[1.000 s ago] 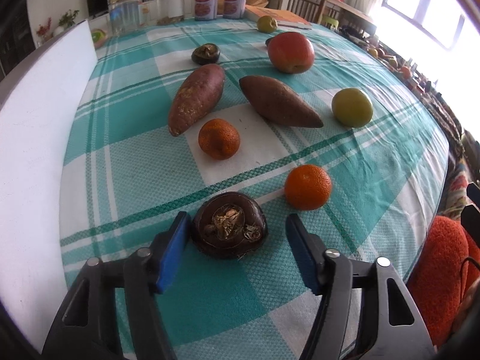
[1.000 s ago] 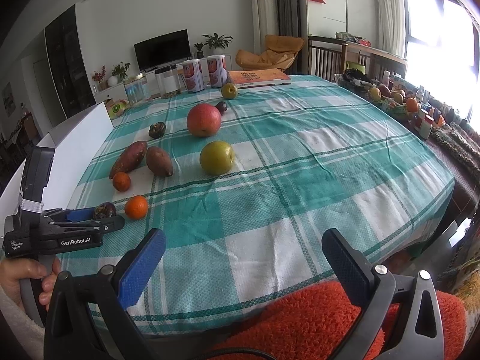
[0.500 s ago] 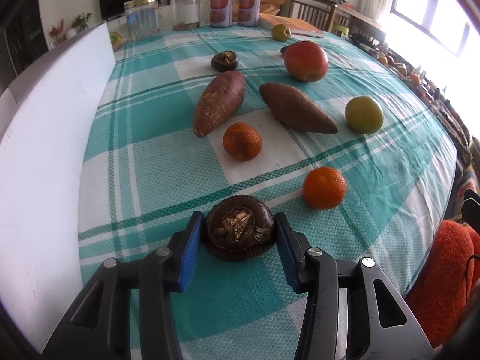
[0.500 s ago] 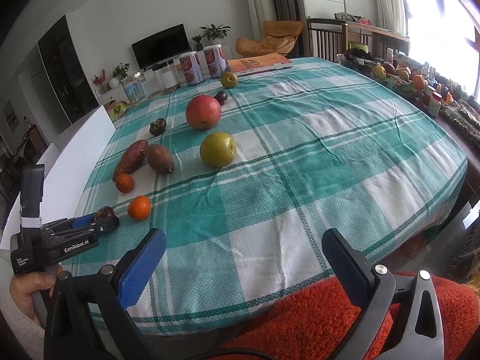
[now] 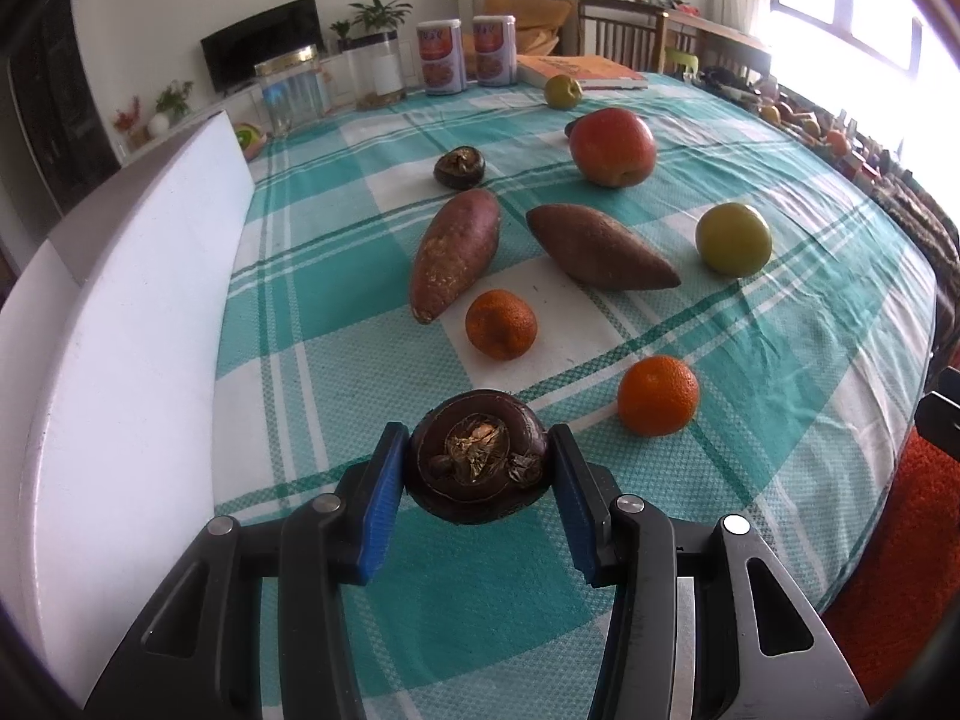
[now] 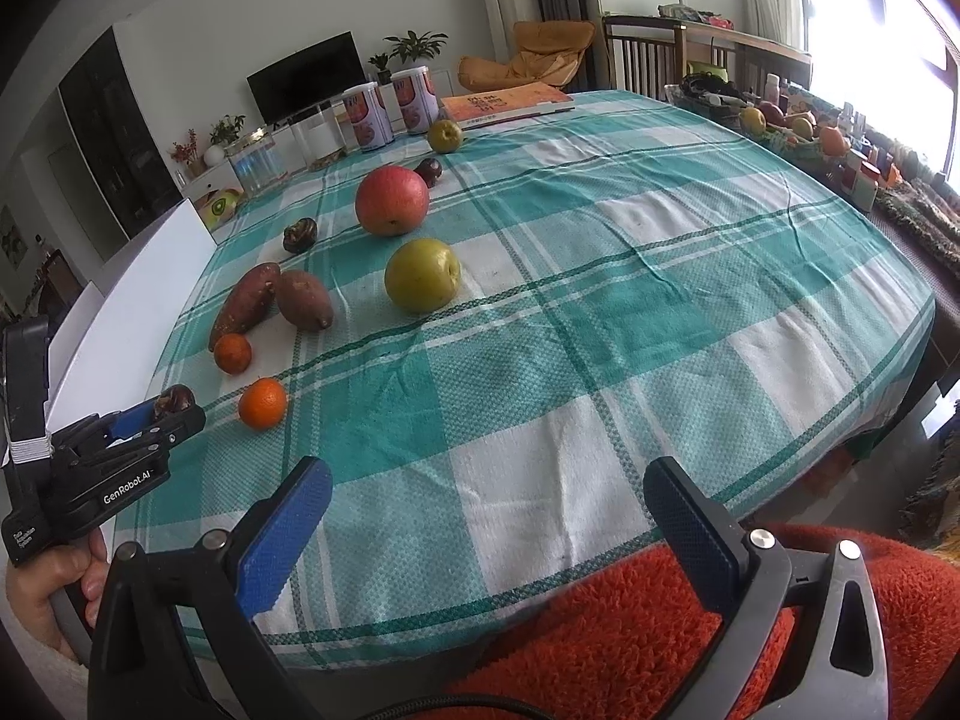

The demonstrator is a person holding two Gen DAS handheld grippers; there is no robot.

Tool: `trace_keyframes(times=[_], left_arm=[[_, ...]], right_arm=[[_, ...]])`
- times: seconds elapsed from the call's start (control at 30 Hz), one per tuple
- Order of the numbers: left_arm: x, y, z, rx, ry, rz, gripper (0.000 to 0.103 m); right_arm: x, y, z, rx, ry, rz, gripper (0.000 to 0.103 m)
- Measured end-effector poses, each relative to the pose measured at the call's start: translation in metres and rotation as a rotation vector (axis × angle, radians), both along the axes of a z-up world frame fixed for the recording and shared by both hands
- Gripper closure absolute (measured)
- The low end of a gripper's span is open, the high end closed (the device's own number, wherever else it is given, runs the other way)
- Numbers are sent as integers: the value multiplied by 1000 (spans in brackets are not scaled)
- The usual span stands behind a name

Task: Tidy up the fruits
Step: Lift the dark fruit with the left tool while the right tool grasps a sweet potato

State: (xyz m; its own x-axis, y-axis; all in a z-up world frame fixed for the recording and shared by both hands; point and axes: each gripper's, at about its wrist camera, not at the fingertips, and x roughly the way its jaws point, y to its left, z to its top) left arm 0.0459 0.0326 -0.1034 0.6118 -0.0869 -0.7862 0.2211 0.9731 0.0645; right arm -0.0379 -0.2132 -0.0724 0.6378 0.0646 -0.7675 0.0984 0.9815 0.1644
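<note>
My left gripper (image 5: 477, 468) is shut on a dark purple mangosteen (image 5: 478, 463) and holds it just above the checked tablecloth (image 5: 336, 276); it also shows in the right wrist view (image 6: 171, 405). On the cloth lie two oranges (image 5: 501, 324) (image 5: 658, 395), two sweet potatoes (image 5: 456, 252) (image 5: 600, 247), a green apple (image 5: 733, 238), a red apple (image 5: 612, 146), a second mangosteen (image 5: 459, 167) and a far green apple (image 5: 563, 91). My right gripper (image 6: 486, 516) is open and empty over the table's near edge.
A white board (image 5: 120, 324) runs along the table's left edge. Two cans (image 5: 441, 57), jars (image 5: 288, 93) and a book (image 5: 582, 69) stand at the far end. An orange cushion (image 6: 630, 618) lies below the near edge. A side table with fruit (image 6: 798, 126) stands at the right.
My left gripper closed on the mangosteen and lifted it slightly off the cloth. My right gripper stayed open and shifted only a little.
</note>
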Motion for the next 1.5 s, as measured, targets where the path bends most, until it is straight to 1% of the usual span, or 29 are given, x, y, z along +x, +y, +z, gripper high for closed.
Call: trace_keyframes(times=[0.23,0.3,0.37,0.47,0.63,0.67,0.7,0.73,0.8,0.83,0.9,1.07,1.17,1.23,1.37,1.5], left_arm=[[-3,1,3,22,-27,3,54],[-4,3,5,6,-24,3,54],[-4,7,6,-35,-8,0,54],[-7,12,8,-86,11,-2,54],[-12,15,15,-118,3,1,54],[-13,16,17,-123,0,1,54],[-14,17,19,-127,-3,2,54],[-15,19,20,-130,-5,2,54],[-16,21,22,-134,-10,6,54],[-17,23,23,-136,-10,8,54],[-17,25,22,-138,-10,14,54],[-13,28,21,-146,-3,20,54],[-13,30,22,-161,-5,19,54],[-13,32,23,-179,-5,18,54],[-12,35,27,-216,2,17,54],[-13,35,33,-232,-4,13,54]], right_arm=[[1,4,-2,-20,7,4,0],[1,5,-2,-22,10,7,0],[3,4,-2,-13,16,16,0],[13,-1,-1,38,36,44,0],[50,-22,13,135,48,49,0],[59,-25,15,142,50,55,1],[69,-27,16,141,56,63,6],[78,-28,17,139,66,77,18],[96,-30,16,137,95,89,29],[103,-30,15,131,105,91,31],[115,-28,12,129,125,102,32],[141,-11,3,132,174,131,31],[150,3,6,95,167,154,31],[155,17,10,64,157,202,31],[171,50,16,38,168,325,31],[193,87,8,14,220,451,32]])
